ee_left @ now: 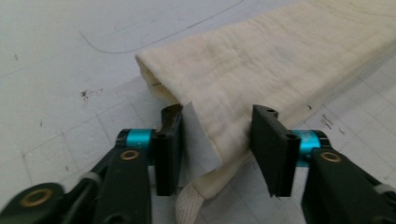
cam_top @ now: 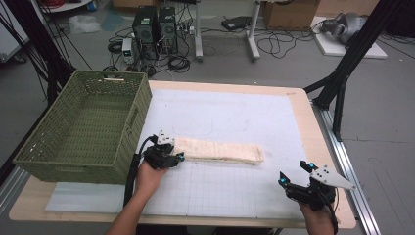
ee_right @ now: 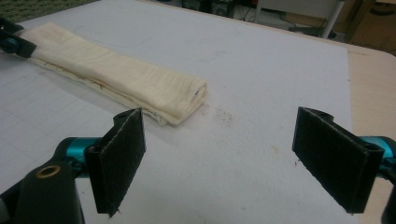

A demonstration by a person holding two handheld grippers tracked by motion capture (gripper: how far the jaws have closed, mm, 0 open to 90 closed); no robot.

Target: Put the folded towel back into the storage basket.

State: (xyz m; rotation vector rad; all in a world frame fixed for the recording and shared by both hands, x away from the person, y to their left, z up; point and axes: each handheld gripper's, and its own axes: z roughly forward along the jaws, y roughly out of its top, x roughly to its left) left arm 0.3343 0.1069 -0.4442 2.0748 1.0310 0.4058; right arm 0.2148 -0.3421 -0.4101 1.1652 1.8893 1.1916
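Left gripper view: left gripper [ee_left: 215, 149] jaws straddle the folded towel [ee_left: 280, 65] end, not clamped yet. Towel's mid-bench, basket [cam_top: 83, 127] at 9 o'clock. Right gripper [ee_right: 233, 158] wide open, empty. Shallow bite could unfold it.

Looks like a robotics lab setup
Computer towers [cam_top: 155, 28] and tangled cables [cam_top: 274, 44] on the floor, cardboard boxes [cam_top: 288, 13], black frame struts [cam_top: 350, 54] around the table [cam_top: 313, 127].
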